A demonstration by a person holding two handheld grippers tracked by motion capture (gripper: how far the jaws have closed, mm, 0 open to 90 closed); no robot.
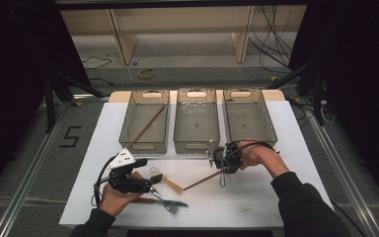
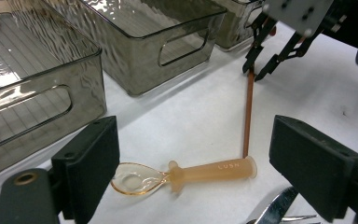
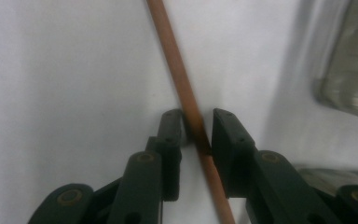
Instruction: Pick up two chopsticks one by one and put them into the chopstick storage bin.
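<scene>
Between the jaws of the right claw [image 3: 196, 135], near the middle of the white tabletop [image 1: 276, 197], lies a brown chopstick [image 3: 186, 98] flat on the surface, the jaws nearly closed around it with a sliver of gap on one side, probably so it can be pinched and carried to the left bin [image 1: 144, 121], where a matching chopstick [image 1: 149, 123] already rests. Just beyond its far end sits an amber spoon [image 2: 186, 172], framed by the wide-open, empty left claw [image 2: 214, 163], seemingly lined up for that pick, with a fork [image 1: 165, 203] close by.
</scene>
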